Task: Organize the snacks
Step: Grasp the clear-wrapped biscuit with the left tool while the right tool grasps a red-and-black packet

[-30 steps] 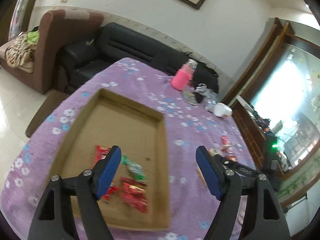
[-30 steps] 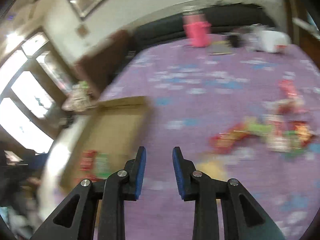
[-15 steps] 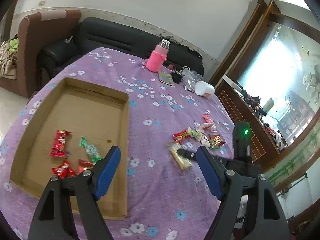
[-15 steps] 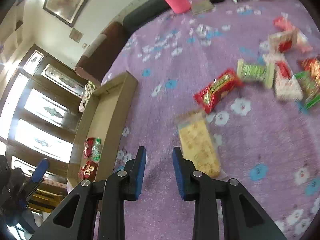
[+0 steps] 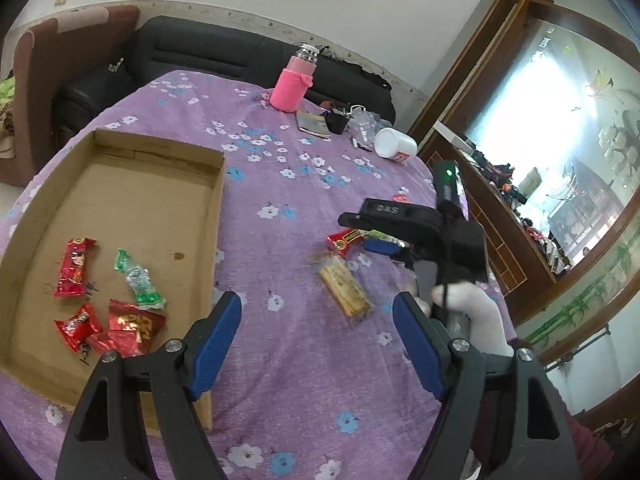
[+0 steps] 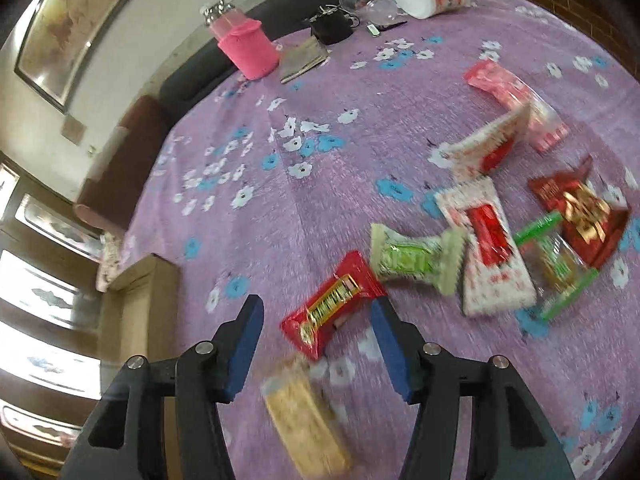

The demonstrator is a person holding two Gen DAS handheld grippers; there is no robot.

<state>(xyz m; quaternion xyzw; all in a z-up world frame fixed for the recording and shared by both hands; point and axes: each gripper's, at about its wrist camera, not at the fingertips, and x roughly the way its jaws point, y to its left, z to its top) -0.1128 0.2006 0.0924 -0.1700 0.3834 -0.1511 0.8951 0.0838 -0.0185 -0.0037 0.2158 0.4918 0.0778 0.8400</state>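
A shallow cardboard box [image 5: 216,200] lies on the purple flowered tablecloth with several snacks in it, among them a red bar [image 5: 75,266] and a green packet [image 5: 138,280]. My left gripper [image 5: 316,328] is open and empty over the cloth beside the box. A yellow cracker pack [image 5: 344,286] lies ahead of it. My right gripper [image 6: 316,320] hovers low over a red snack bar [image 6: 332,304], jaws opening, the bar between them but not pressed. The yellow cracker pack [image 6: 306,412] lies just below. Several more snacks, including a green-and-white packet [image 6: 414,258], lie to the right.
At the table's far side stand a pink-sleeved bottle [image 5: 292,86], a small book [image 5: 314,122], a black pouch [image 5: 336,118] and a tipped white jar [image 5: 394,144]. A black sofa [image 5: 208,56] and a brown armchair [image 5: 60,60] stand beyond. A person's white-gloved hand [image 5: 476,312] holds the right gripper.
My left gripper swung right from over the box to the cloth. My right gripper came down and to the right over the red bar, and its jaws widened.
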